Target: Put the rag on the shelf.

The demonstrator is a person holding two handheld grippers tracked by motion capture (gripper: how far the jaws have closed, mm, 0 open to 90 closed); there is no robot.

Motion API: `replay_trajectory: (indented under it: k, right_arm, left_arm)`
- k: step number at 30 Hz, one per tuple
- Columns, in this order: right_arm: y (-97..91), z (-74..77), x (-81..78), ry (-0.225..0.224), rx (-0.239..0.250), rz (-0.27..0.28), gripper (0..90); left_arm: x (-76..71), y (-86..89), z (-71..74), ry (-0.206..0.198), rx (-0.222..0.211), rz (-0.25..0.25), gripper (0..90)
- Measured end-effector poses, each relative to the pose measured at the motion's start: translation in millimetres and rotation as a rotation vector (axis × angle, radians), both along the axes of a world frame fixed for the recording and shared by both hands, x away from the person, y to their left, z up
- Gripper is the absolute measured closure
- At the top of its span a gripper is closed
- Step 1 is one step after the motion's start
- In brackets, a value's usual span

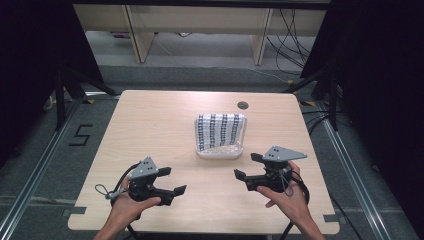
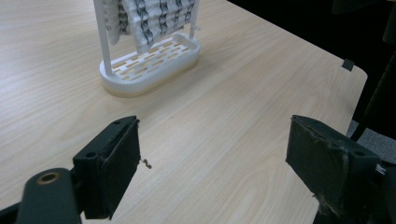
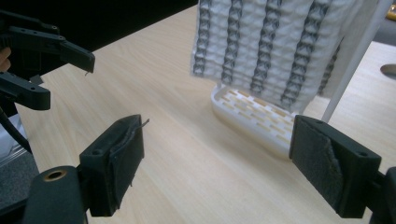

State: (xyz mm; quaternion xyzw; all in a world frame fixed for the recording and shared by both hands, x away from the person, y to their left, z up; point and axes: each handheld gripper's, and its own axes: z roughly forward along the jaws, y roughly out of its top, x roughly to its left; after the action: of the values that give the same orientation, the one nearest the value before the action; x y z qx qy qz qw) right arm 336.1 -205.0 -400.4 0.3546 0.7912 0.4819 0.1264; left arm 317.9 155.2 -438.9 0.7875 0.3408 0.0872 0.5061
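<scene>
Both jaws wide and empty, left gripper (image 1: pixel 172 181) and right gripper (image 1: pixel 246 166) short of the towel (image 1: pixel 220 131) (draped on light rack (image 1: pixel 219 153)): lopsided pull likely tips it.

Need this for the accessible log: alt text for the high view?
A patterned cloth hangs on a white rack mid-table. Nearer the camera, the left gripper and right gripper are open and empty.

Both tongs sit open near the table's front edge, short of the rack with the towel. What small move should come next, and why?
Probably bring the right tongs forward toward the towel on the rack. Both tongs are open and empty, the left tongs too, and the towel hangs untouched, apart from them.
</scene>
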Motion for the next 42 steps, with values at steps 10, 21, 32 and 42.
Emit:
replay_trajectory:
  k: [10, 21, 32, 42]
  right_arm:
    - [-4.4, -18.2, -6.3, 0.032, -0.007, -0.011, 19.1]
    - [-11.5, -44.4, -19.9, 0.068, 0.000, -0.027, 19.0]
    - [-13.9, -69.0, -34.2, 0.079, -0.086, -0.024, 18.9]
    - [-20.2, -80.6, -41.3, 0.097, -0.130, -0.005, 17.7]
  left_arm:
    - [-7.0, 1.8, -14.5, 0.013, 0.023, -0.014, 16.8]
    - [-19.5, 0.2, -33.5, 0.008, 0.061, -0.020, 16.8]
    - [-34.5, 6.2, -52.5, -0.006, 0.092, -0.008, 16.8]
    - [-39.4, 9.7, -59.5, 0.004, 0.104, 0.014, 16.8]
